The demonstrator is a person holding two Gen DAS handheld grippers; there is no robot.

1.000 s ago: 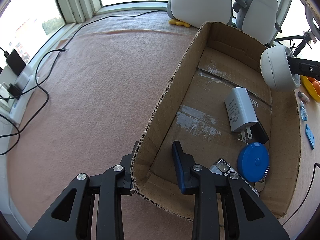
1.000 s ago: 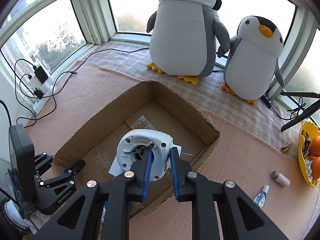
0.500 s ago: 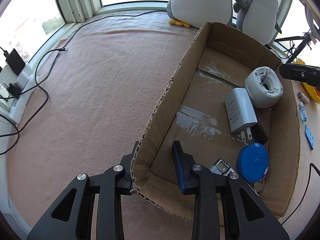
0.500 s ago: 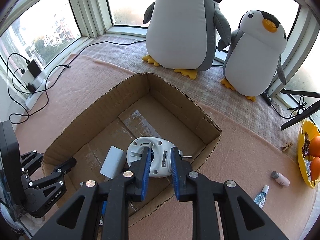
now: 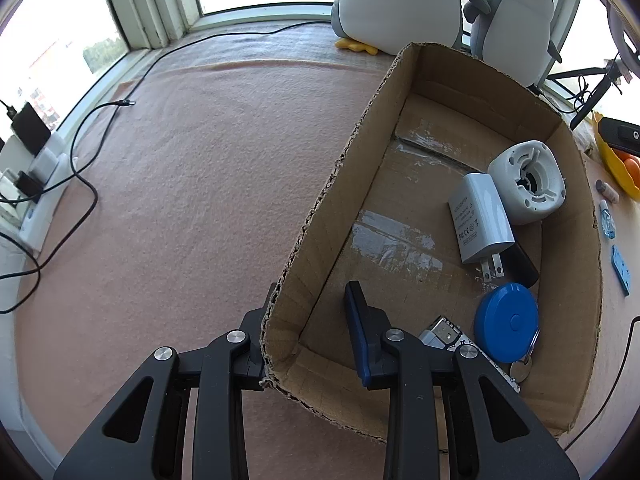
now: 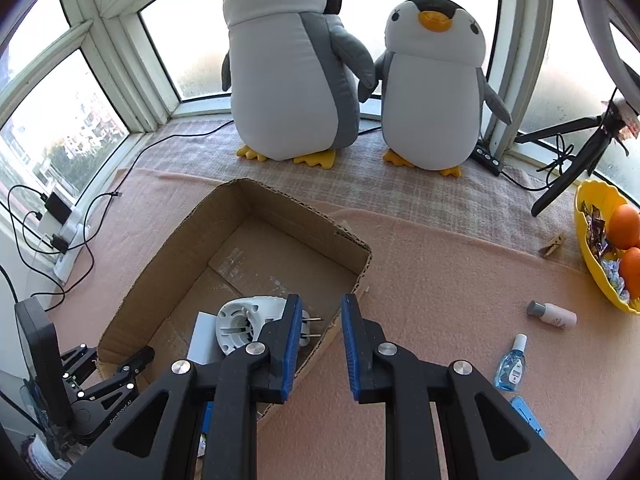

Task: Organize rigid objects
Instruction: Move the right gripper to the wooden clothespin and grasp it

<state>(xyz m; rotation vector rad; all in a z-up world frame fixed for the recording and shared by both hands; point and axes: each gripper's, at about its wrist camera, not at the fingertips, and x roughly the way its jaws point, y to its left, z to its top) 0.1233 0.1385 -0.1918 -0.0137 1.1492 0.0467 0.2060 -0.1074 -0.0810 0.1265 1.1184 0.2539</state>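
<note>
A cardboard box (image 5: pixel 352 184) (image 6: pixel 168 264) lies on the pink mat. Inside it sit a white round device (image 5: pixel 528 182) (image 6: pixel 244 322), a white charger (image 5: pixel 478 216), a blue disc (image 5: pixel 506 322), a black item and a silver item. My left gripper (image 5: pixel 308 324) is shut on the box's near corner wall, one finger inside and one outside. My right gripper (image 6: pixel 320 344) is open and empty above the box's right wall; the white device lies just left of its left finger. A small white bottle (image 6: pixel 554 314), a blue-liquid bottle (image 6: pixel 510 364) and a flat blue piece (image 6: pixel 528 416) lie on the mat to the right.
Two plush penguins (image 6: pixel 288 60) (image 6: pixel 434 84) stand behind the box. A yellow bowl with oranges (image 6: pixel 604 248) is at the right edge, with a tripod (image 6: pixel 572 160) behind it. Cables and a power strip (image 5: pixel 44 184) lie at the left. A clothespin (image 6: pixel 554 245) lies near the bowl.
My right gripper lowered the white round device into the box, opened, let it go and drew back up and to the right. The left gripper kept its hold on the box wall.
</note>
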